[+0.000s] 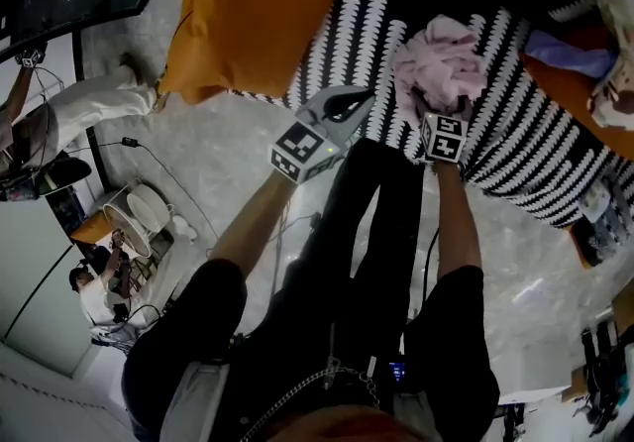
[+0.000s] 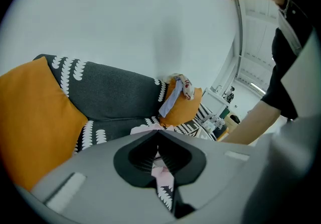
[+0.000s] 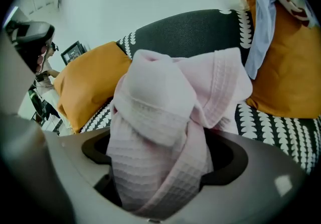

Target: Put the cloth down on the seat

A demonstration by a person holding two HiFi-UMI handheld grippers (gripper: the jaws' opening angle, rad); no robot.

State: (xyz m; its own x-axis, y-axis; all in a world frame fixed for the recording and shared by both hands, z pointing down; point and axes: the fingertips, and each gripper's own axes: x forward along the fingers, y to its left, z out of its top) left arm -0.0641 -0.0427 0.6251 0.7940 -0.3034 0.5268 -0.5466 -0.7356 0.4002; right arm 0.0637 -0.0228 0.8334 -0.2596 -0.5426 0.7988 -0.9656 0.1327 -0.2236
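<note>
The person stands at the front edge of a sofa whose seat is covered in a black-and-white scalloped pattern, with a dark grey backrest behind it. The pink waffle-weave cloth is bunched into a loose heap over the seat, close to its front edge and about midway between the two orange cushions. Whether its underside already rests on the seat cannot be told.

The right hand-held gripper points steeply down into the heap. Its jaws are spread wide and released. The cloth stands between them, with dark gaps showing on both sides, so the pads are not pressing on it.

The left hand-held gripper hangs at the seat's front edge, towards its left end and apart from the cloth. Its jaws are clenched together on nothing, and only a thin slit between them shows a bit of pink cloth and seat pattern beyond.

One orange cushion leans at the seat's left end. The other orange cushion sits at the right end, against the backrest, with a pale blue garment draped over its top
</note>
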